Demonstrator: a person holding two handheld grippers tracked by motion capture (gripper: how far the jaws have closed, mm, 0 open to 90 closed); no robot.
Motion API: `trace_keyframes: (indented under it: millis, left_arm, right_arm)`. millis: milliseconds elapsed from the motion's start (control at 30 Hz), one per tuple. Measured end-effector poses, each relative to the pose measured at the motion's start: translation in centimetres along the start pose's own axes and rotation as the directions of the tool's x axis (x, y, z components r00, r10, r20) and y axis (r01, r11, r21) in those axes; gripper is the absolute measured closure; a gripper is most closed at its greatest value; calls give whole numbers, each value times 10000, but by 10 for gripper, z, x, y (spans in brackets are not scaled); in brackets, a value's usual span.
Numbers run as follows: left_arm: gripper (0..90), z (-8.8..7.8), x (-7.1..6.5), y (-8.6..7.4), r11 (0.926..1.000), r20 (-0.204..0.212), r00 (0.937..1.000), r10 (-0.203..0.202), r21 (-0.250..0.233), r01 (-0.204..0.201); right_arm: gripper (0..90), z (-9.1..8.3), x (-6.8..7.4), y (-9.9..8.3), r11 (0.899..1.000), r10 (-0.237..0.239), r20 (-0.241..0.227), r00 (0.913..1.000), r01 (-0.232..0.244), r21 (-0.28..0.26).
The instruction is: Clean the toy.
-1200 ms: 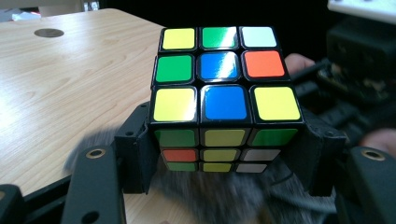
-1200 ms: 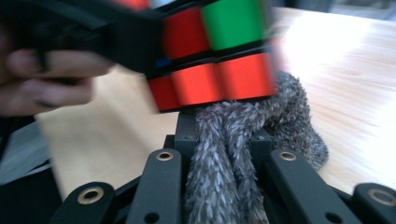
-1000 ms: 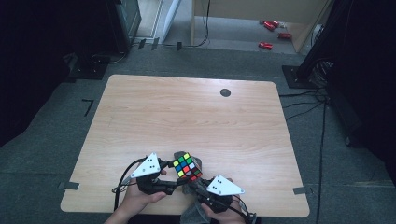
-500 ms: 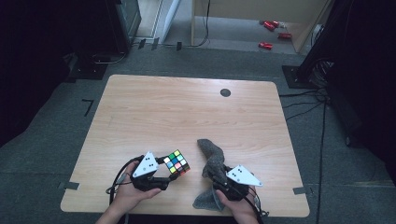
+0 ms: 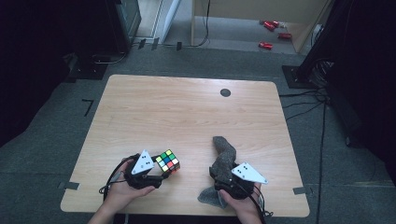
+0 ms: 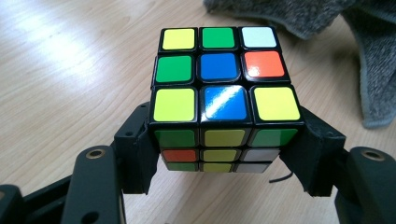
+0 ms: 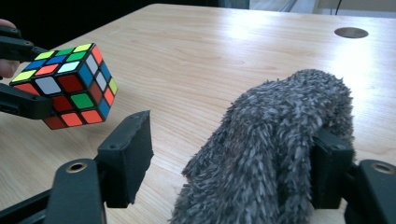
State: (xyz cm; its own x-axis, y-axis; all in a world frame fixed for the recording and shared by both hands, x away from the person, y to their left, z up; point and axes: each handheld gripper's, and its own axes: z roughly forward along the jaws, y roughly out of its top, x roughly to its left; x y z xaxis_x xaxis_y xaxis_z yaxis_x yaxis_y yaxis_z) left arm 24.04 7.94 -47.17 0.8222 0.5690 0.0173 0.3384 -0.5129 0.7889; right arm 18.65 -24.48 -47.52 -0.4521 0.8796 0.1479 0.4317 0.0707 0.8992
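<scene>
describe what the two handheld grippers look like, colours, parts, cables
Both are black, two-jawed tools. The left gripper and the right gripper each carry a pale grey three-cornered plate with small dark dots on top. Their jaws end in blocky black pads, and the arms behind them have brass-coloured rivets. A thin black cable trails from each toward the person. No sleeves are visible at the forearms.

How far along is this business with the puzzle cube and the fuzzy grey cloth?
Done: the puzzle cube is out of the grey cloth, gripped by the left tongs. In hand: the right tongs have just been opening, the cloth draped over one jaw. Left: probably shedding the cloth and setting the cube down.
</scene>
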Motion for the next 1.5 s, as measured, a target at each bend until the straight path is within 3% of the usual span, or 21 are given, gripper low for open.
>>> trace_keyframes:
  millis: [67, 167, 200, 267, 400, 467, 567, 600, 633, 667, 733, 833, 900, 967, 1133, 1233, 1333, 1500]
  left_arm:
    - [352, 1, 0, -1, 10000, -22, 10000, -27, 42, 27]
    - [352, 2, 0, -2, 9999, -29, 10000, 20, 105, -20]
    - [352, 3, 0, -2, 9999, -25, 10000, 35, 124, -35]
    - [352, 4, 0, -2, 9999, -28, 10000, 53, 145, -52]
    - [352, 4, -1, -2, 10000, 12, 10000, 48, 79, -48]
    - [352, 4, -1, -2, 10000, 17, 10000, 79, 55, -79]
    - [352, 4, -1, -2, 10000, 33, 10000, 85, 31, -85]
    - [352, 4, -1, -2, 10000, 43, 10000, 80, 23, -80]
    - [352, 4, -1, -2, 10000, 44, 10000, 70, 16, -71]
    - [352, 5, 0, -2, 10000, 43, 10000, 66, 14, -66]
    - [352, 5, 0, -2, 10000, 54, 10000, 76, 20, -76]
    - [352, 6, -1, -2, 9999, 43, 9999, 110, -6, -110]
    - [352, 6, -2, -2, 9999, 32, 9999, 136, 22, -136]
    - [352, 7, -2, -2, 9998, 66, 9998, 165, 93, -166]
    - [352, 10, -4, -2, 9994, 38, 9997, 258, 232, -258]
    - [352, 10, -3, -2, 9995, 53, 9998, 211, 225, -212]
    - [352, 12, -3, -2, 9994, 116, 9997, 194, 270, -197]
    - [352, 18, -8, -1, 9994, 553, 9984, 88, 321, -106]
  right_arm:
    - [256, 0, -1, 0, 10000, -18, 51, 10000, 18, 86]
    - [199, -1, -4, 1, 9970, -362, 241, 9991, 344, 686]
    - [169, 0, -8, 1, 9877, -609, 663, 9959, 505, 1480]
    - [153, 0, -15, -2, 9774, -546, 778, 9955, 373, 2080]
    - [152, -4, -28, -7, 9656, -447, 871, 9952, 207, 2591]
    - [180, -6, -36, -10, 9612, -571, 1154, 9917, 233, 2749]
    - [370, -12, -47, -13, 9694, -350, 1327, 9905, 14, 2455]
    - [466, -15, -50, -12, 9728, -281, 1395, 9898, -50, 2315]
    - [620, -21, -55, -10, 9784, -34, 1399, 9902, -256, 2049]
    - [677, -23, -57, -10, 9805, -22, 1419, 9899, -257, 1946]
    - [690, -25, -58, -9, 9819, -68, 1492, 9888, -216, 1880]
    - [698, -28, -62, -9, 9837, -84, 1511, 9885, -189, 1787]
    - [606, -29, -61, -8, 9869, -171, 1462, 9891, -68, 1614]
    - [487, -32, -58, -3, 9905, -171, 1808, 9834, -81, 1374]
    - [382, -41, -58, 5, 9964, -60, 2162, 9763, -124, 839]
    - [363, -49, -56, 12, 9993, 38, 2271, 9739, -123, 361]
    - [363, -51, -48, 17, 10000, -4, 1960, 9806, -7, 55]
    - [366, -39, -25, 16, 9991, -422, 890, 9951, 421, 32]
